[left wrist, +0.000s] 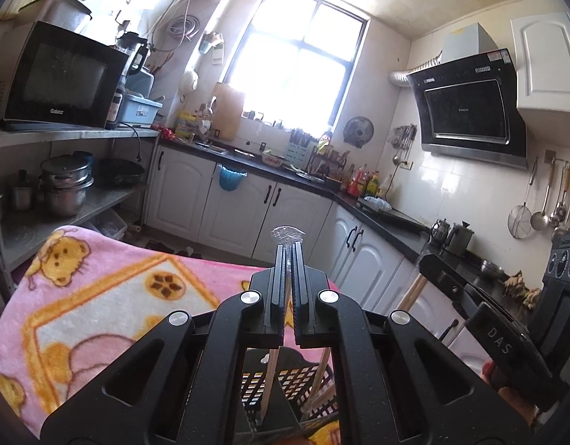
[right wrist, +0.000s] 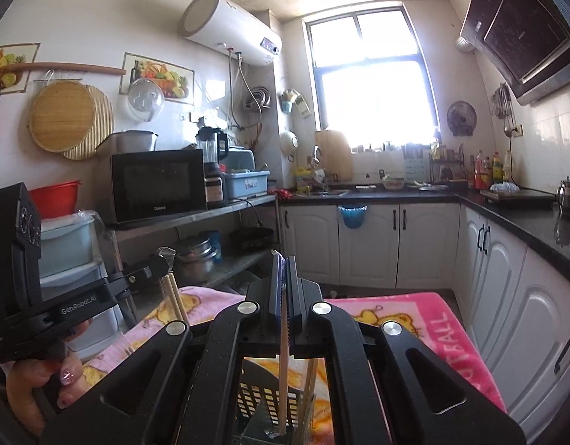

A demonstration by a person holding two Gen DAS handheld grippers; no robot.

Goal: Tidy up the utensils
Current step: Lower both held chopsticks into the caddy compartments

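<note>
In a kitchen, a pink blanket (left wrist: 99, 296) covers the surface; above the black basket (right wrist: 270, 396), each gripper (left (left wrist: 287, 250), right (right wrist: 284, 259)) is clamped on a wrapped chopstick (right wrist: 283, 371).

I am in a home kitchen — white cabinets (right wrist: 426, 244) run under a dark counter (right wrist: 507, 207) with a sink (right wrist: 327, 193) beneath the window (right wrist: 370, 74). A range hood (left wrist: 470, 107) hangs on the tiled wall, a microwave (right wrist: 157, 185) sits on a steel shelf (right wrist: 196, 217), pots (left wrist: 64, 185) stacked below — ladles (left wrist: 544, 204) on hooks.
</note>
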